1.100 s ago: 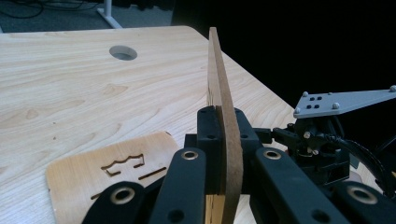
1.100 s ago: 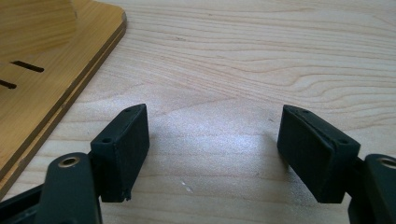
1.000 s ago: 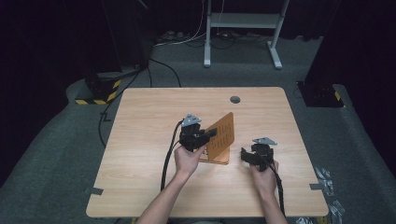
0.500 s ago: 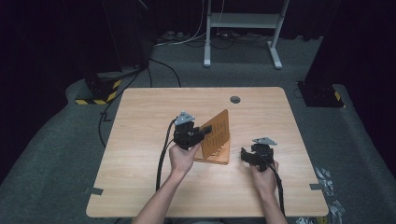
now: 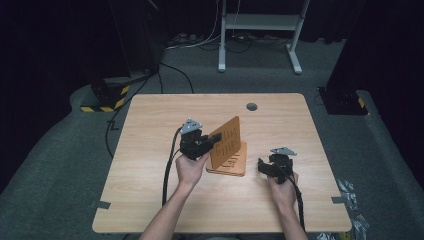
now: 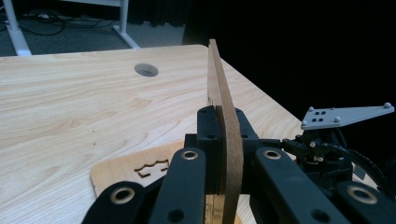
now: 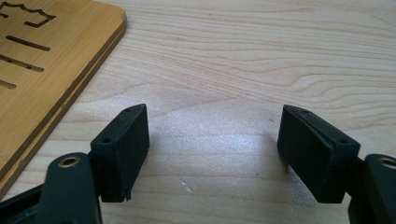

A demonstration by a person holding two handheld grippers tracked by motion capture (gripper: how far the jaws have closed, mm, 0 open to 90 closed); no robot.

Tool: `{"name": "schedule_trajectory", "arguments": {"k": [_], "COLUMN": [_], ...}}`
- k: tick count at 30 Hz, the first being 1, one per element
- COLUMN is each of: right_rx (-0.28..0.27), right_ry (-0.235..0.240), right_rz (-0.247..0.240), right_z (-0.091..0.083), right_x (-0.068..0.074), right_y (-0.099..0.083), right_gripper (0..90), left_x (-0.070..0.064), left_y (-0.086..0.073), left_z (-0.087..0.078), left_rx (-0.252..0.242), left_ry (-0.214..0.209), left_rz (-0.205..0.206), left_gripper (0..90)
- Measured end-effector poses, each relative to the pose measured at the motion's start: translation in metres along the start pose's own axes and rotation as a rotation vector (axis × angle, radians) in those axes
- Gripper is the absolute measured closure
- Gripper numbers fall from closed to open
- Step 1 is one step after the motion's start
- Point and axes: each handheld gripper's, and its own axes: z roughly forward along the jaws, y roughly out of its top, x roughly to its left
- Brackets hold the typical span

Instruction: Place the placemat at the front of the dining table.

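My left gripper (image 5: 214,139) is shut on the edge of a thin brown wooden panel (image 5: 227,140) with cut-out lettering and holds it tilted up on edge near the table's middle. Seen edge-on in the left gripper view, the panel (image 6: 224,116) rises between the two black jaws. Under it a second wooden panel (image 5: 234,165) lies flat on the table, its slots and crown-shaped cut-out (image 6: 152,167) showing. To the right of the flat panel (image 7: 42,60), my right gripper (image 7: 212,140) rests low over the tabletop, open, with nothing between its fingers.
The light wooden table (image 5: 150,200) has a round cable hole (image 5: 251,106) near its far edge. Black cables trail from both grippers toward the person. A white metal stand (image 5: 260,30) and a dark box with striped tape (image 5: 105,97) are on the carpet beyond.
My left gripper has shifted slightly left with the panel still in it, which now stands a bit more upright. The right gripper has stayed in place.
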Motion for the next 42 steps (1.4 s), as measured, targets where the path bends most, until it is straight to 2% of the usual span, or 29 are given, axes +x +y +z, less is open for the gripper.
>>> {"name": "schedule_trajectory", "arguments": {"k": [12, 37, 42], "right_rx": [0.001, 0.002, 0.002], "right_ry": [0.001, 0.001, 0.001], "right_rz": [-0.001, -0.004, -0.003], "right_z": [0.0, 0.0, 0.0], "right_x": [0.0, 0.0, 0.0], "right_y": [0.0, 0.0, 0.0], "right_gripper": [25.0, 25.0, 25.0], "left_x": [0.006, 0.014, 0.016], "left_y": [0.001, 0.005, 0.005], "left_z": [-0.008, -0.021, -0.025], "left_rx": [-0.018, -0.039, -0.047], "left_ry": [0.015, 0.045, 0.055], "left_rz": [-0.013, -0.01, -0.021], "left_gripper": [85.8, 85.8, 85.8]}}
